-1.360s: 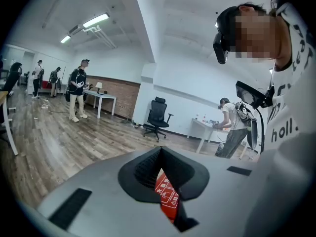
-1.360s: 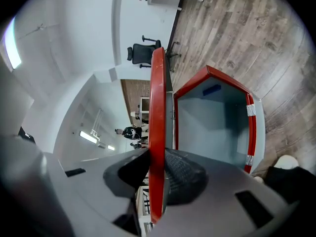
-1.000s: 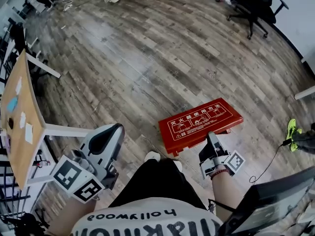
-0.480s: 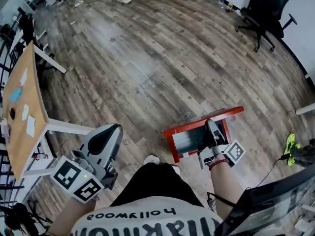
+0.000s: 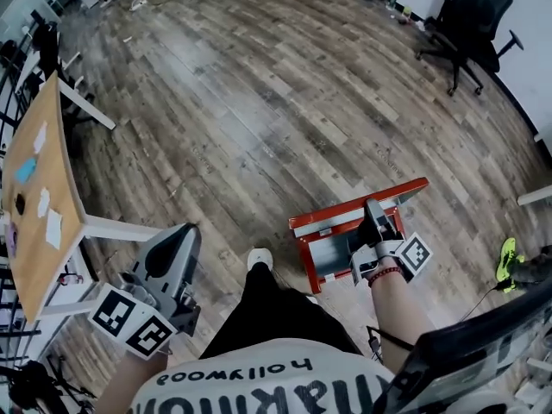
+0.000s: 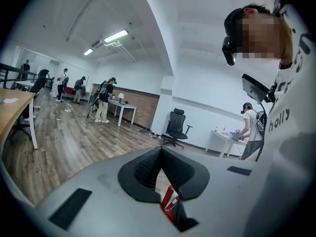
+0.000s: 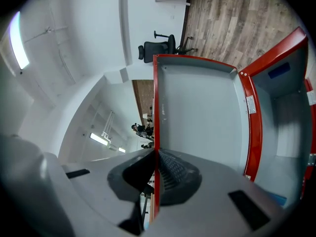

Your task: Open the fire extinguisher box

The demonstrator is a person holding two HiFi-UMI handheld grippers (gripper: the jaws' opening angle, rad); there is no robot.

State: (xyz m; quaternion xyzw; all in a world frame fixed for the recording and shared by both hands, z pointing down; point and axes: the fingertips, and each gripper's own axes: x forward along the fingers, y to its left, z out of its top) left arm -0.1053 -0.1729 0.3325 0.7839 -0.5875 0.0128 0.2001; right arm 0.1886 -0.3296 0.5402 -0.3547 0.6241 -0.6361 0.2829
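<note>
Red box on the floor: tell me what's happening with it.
A person with a gripper in each hand is opening the red fire extinguisher box on the wooden floor. The right gripper has just been closing its jaws, which now pinch the edge of the lid. The lid stands raised with its grey underside showing. The left gripper hangs off to the side, jaws together, holding nothing.
</note>
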